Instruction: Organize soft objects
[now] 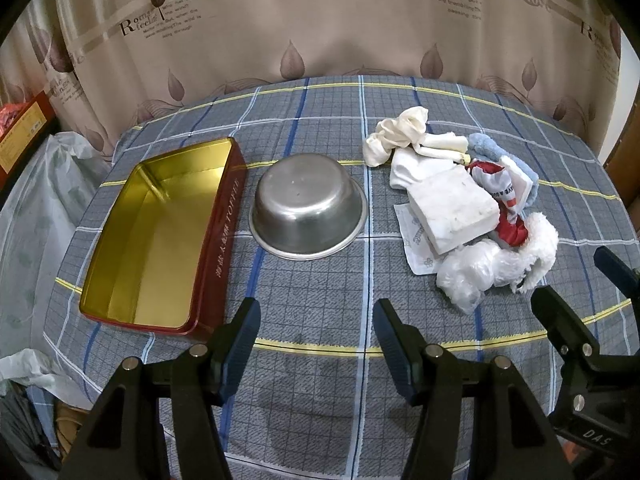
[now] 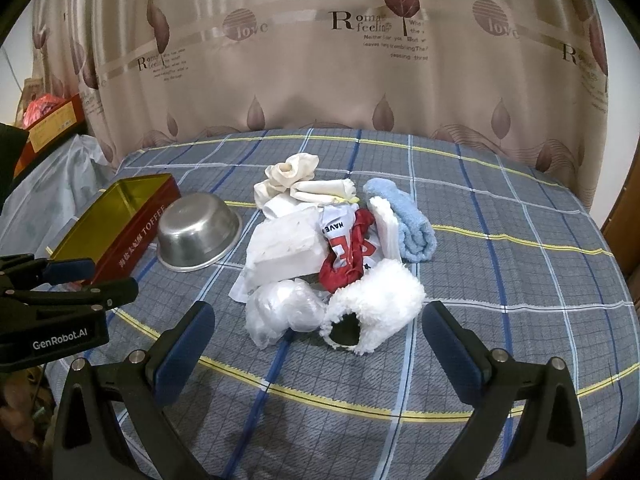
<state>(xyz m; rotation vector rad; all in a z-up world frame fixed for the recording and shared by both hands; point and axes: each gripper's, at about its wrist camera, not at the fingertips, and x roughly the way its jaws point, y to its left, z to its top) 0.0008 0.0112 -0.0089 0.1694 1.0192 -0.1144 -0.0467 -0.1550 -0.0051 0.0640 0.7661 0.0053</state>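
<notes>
A heap of soft things lies on the checked cloth: a white foam block (image 2: 286, 246) (image 1: 456, 210), a red and white cloth (image 2: 346, 254), a blue towel (image 2: 408, 224), cream socks (image 2: 292, 176) (image 1: 400, 130), a crumpled clear bag (image 2: 284, 310) and a white fluffy piece (image 2: 380, 300) (image 1: 536, 252). My right gripper (image 2: 318, 344) is open, just short of the bag and fluffy piece. My left gripper (image 1: 318, 340) is open and empty above bare cloth, in front of an empty red and gold tin (image 1: 160, 236) and an upturned steel bowl (image 1: 308, 210).
The tin (image 2: 132, 216) and bowl (image 2: 198, 230) stand left of the heap. A patterned curtain (image 2: 320, 60) hangs behind the table. Plastic bags (image 1: 36, 216) and an orange box (image 1: 20, 136) sit off the left edge.
</notes>
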